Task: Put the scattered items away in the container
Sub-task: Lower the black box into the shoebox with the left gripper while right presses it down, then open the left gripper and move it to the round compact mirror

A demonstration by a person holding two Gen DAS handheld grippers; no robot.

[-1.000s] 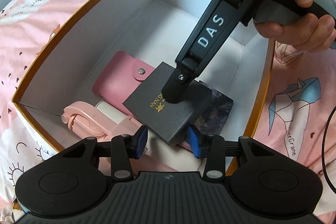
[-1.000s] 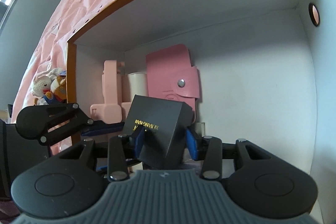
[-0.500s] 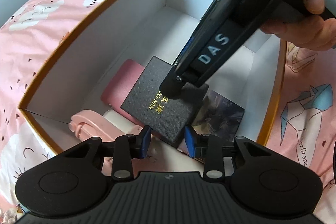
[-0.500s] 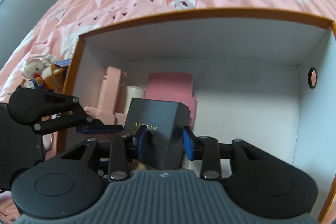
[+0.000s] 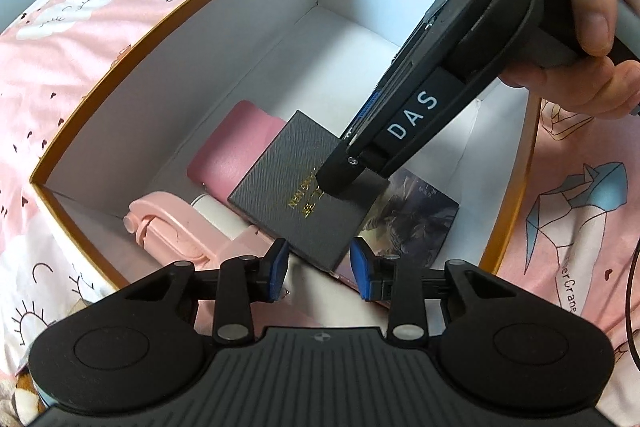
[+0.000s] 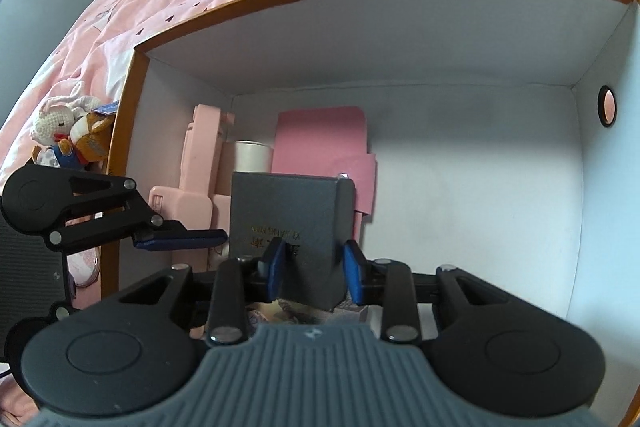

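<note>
A dark grey gift box (image 5: 296, 187) with gold lettering hangs tilted inside the orange-rimmed white container (image 5: 160, 23), over a pink snap wallet (image 5: 236, 155). My left gripper (image 5: 320, 265) has its blue pads against both sides of the box's near corner. My right gripper (image 6: 314, 267) is shut on the same box (image 6: 288, 211). In the left wrist view its fingertip (image 5: 340, 183) presses on the lettered face, with a hand holding the gripper's handle. One blue pad of the left gripper (image 6: 180, 239) meets the box's left edge.
Also in the container lie a pink plastic gadget (image 5: 168, 227), a white cylinder (image 6: 248, 157) and a dark picture card (image 5: 416, 215). Plush toys (image 6: 68, 135) sit outside its left wall on the pink bedsheet (image 5: 80, 7). The far half of the container floor (image 6: 460, 187) is bare.
Both grippers' jaws have narrowed onto the grey box. The right gripper has rolled, and the box has turned squarer to it and now covers more of the pink wallet.
</note>
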